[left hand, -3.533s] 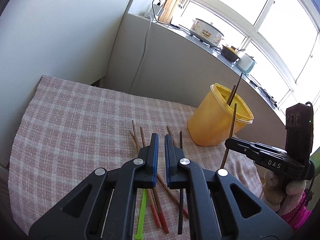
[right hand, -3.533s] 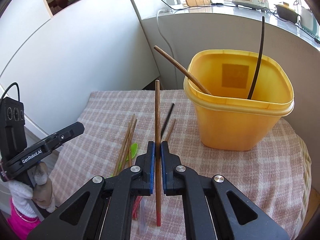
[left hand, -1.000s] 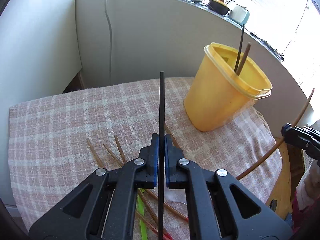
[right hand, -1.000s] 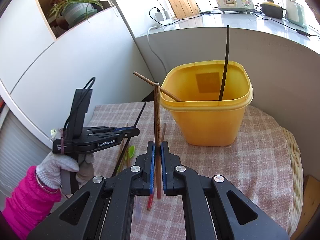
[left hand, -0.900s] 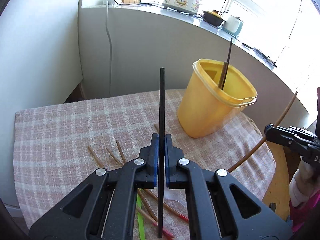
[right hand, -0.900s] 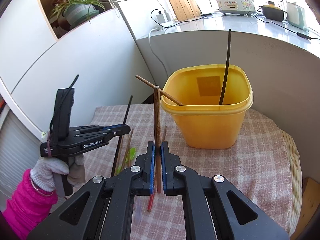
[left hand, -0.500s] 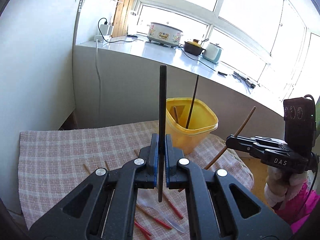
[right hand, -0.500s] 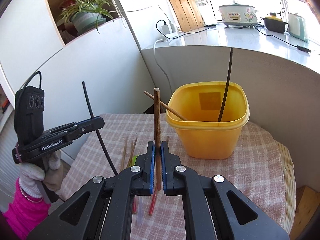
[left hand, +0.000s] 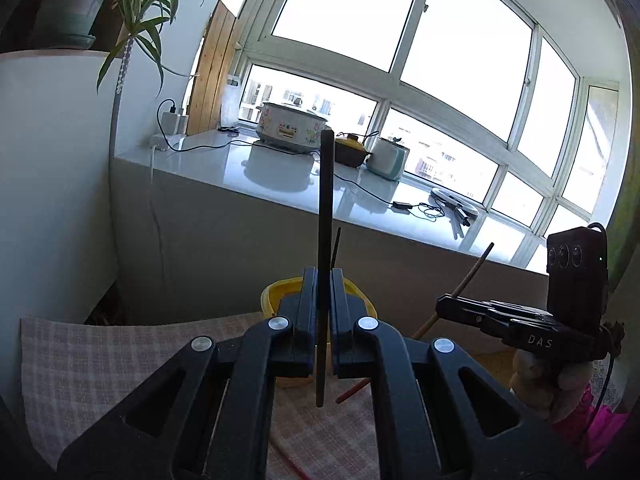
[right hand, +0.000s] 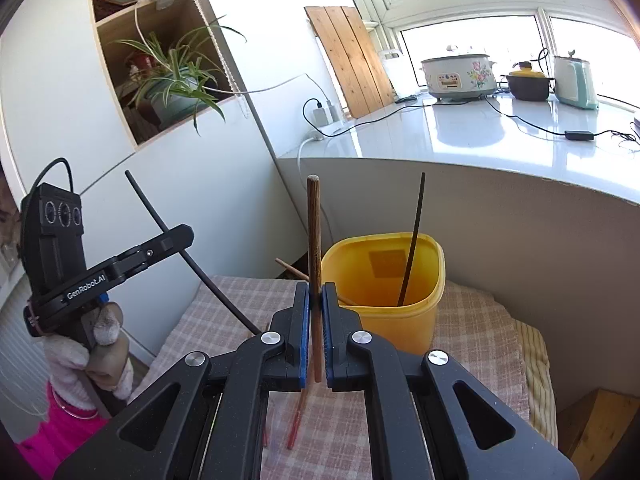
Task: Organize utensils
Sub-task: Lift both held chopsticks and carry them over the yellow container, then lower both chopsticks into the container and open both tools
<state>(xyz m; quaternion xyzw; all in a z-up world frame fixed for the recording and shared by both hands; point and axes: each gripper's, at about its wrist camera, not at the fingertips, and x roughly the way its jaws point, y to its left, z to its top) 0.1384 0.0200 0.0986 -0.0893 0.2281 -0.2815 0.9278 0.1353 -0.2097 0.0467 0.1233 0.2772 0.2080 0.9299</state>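
My left gripper [left hand: 320, 280] is shut on a black chopstick [left hand: 325, 208] and holds it upright, high above the table; it also shows in the right wrist view [right hand: 182, 238] at the left. My right gripper [right hand: 315, 292] is shut on a brown wooden chopstick [right hand: 314, 236], held upright; it shows in the left wrist view [left hand: 446, 304] at the right. The yellow tub [right hand: 384, 288] stands on the checked cloth [right hand: 224, 320] ahead of both grippers, with a black chopstick [right hand: 412, 240] and a brown one [right hand: 290, 269] leaning in it. In the left wrist view the tub [left hand: 272, 296] is mostly hidden behind my fingers.
A red-tipped chopstick [right hand: 296, 424] lies on the cloth below my right gripper. A grey half wall [right hand: 520, 232] with a white counter stands behind the table, carrying a cooker [right hand: 458, 72], pot and kettle. A white wall lies to the left. The table edge falls off at right [right hand: 536, 380].
Both grippers have risen and tilted upward, so the tub and cloth sit lower and farther in view. Each keeps its chopstick.
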